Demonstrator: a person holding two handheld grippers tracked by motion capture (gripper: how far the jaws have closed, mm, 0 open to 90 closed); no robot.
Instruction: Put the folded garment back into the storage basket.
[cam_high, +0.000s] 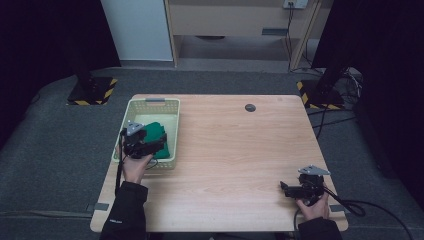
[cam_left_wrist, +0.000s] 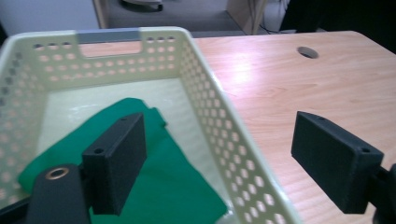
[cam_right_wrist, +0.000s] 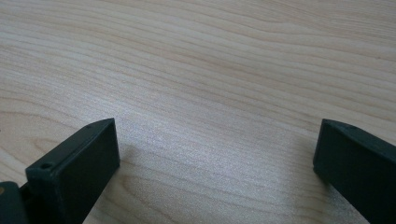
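Green cloth (cam_high: 159, 136), one piece, lies loosely folded on the floor of a single pale perforated basket (cam_high: 150, 104) at the left rear of a light wooden table (cam_high: 235, 150). In the left gripper view the cloth (cam_left_wrist: 173, 182) spreads over the near part of the basket (cam_left_wrist: 219, 112) floor, with bare floor showing beyond it toward the far wall and its handle slot.

One left gripper (cam_high: 161, 142), held in a person's left hand (cam_high: 136, 167), hangs over the basket's near end just above the cloth. Its two black jaws stand wide apart with nothing between them; seen from the gripper's own camera (cam_left_wrist: 219, 163), one jaw sits over the cloth and the other out past the basket's side wall, above the tabletop.

One right gripper (cam_high: 283, 188) rests well apart from the basket, near the table's front right corner, in the person's right hand (cam_high: 314, 207). Its two jaws (cam_right_wrist: 215, 154) are spread wide over bare wood, holding nothing.

A small round hole (cam_high: 250, 107) marks the table toward its rear edge. Both forearms wear dark sleeves, and a cable trails from each gripper.
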